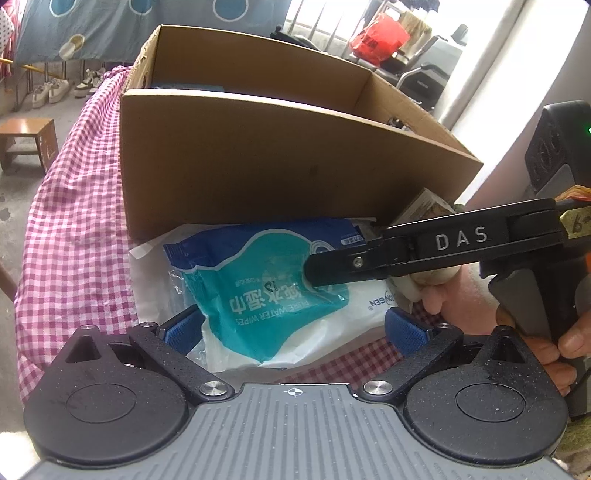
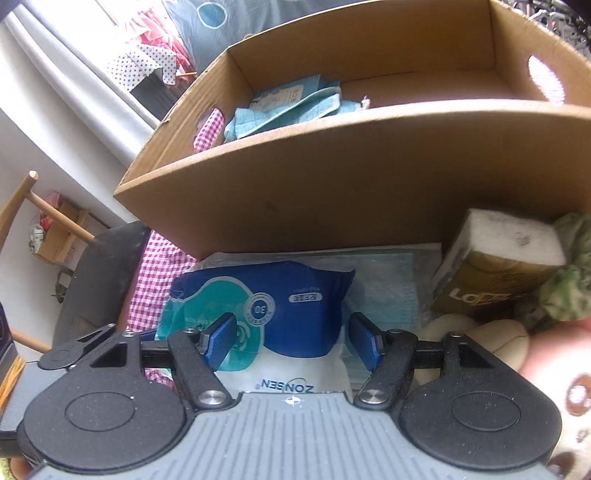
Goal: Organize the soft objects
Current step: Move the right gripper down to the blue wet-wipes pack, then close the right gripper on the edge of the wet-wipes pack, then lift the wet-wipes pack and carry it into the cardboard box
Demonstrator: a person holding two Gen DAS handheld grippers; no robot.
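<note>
On a pink checked cloth (image 1: 74, 229), against the cardboard box (image 1: 280, 162), lies the wipes pack (image 2: 295, 299). The right gripper (image 2: 293, 341) straddles it, jaws spread, pads apart from it. The left gripper (image 1: 295, 328) stands spread at its near edge.

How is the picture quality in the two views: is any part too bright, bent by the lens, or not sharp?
Left wrist view: the window is washed out by daylight and the cardboard box rim bows from the fisheye lens; the wipes pack is sharp. Right wrist view: the box handle hole glares white and the lower right corner is a soft blur.
</note>
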